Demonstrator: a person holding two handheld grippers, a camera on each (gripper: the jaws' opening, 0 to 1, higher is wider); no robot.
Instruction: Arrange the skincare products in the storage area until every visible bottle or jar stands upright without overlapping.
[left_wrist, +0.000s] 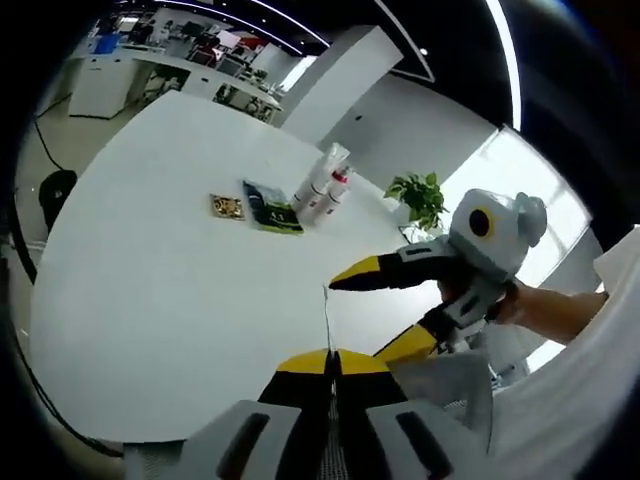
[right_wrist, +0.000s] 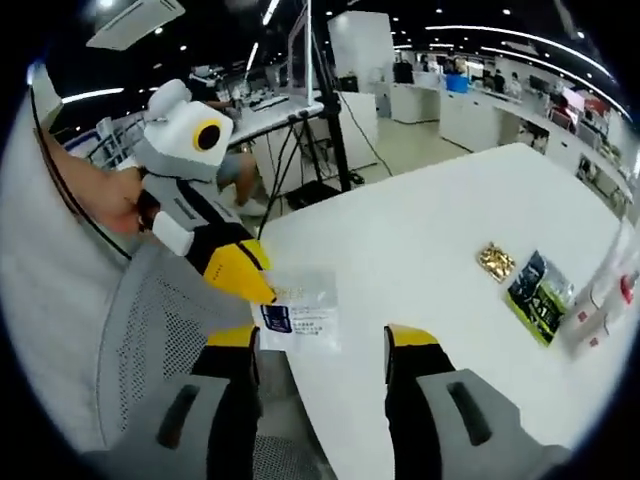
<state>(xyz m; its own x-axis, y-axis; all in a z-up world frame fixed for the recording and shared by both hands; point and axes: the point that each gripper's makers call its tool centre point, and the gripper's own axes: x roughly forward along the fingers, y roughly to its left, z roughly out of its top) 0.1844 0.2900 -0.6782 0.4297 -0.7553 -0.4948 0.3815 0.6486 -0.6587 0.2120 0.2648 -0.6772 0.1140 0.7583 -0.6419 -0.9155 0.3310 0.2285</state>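
Observation:
Several white skincare bottles (left_wrist: 322, 188) stand clustered at the far side of the white table (left_wrist: 150, 300); they also show at the right edge as bottles (right_wrist: 600, 300). My left gripper (left_wrist: 335, 362) is shut on a clear plastic packet (right_wrist: 300, 312) with a printed label, which shows edge-on as a thin packet (left_wrist: 327, 315) in its own view. This left gripper (right_wrist: 258, 288) holds the packet over the table's near edge. My right gripper (right_wrist: 320, 345) stands open just short of the packet, nothing between its jaws. It comes in from the right as the right gripper (left_wrist: 378, 312).
A dark green sachet (left_wrist: 272, 208) and a small gold-coloured item (left_wrist: 227, 206) lie beside the bottles. A grey mesh chair (right_wrist: 140, 330) sits at the table's near edge. A potted plant (left_wrist: 420, 197) stands beyond the table. A person's hand (right_wrist: 110, 200) holds the left gripper.

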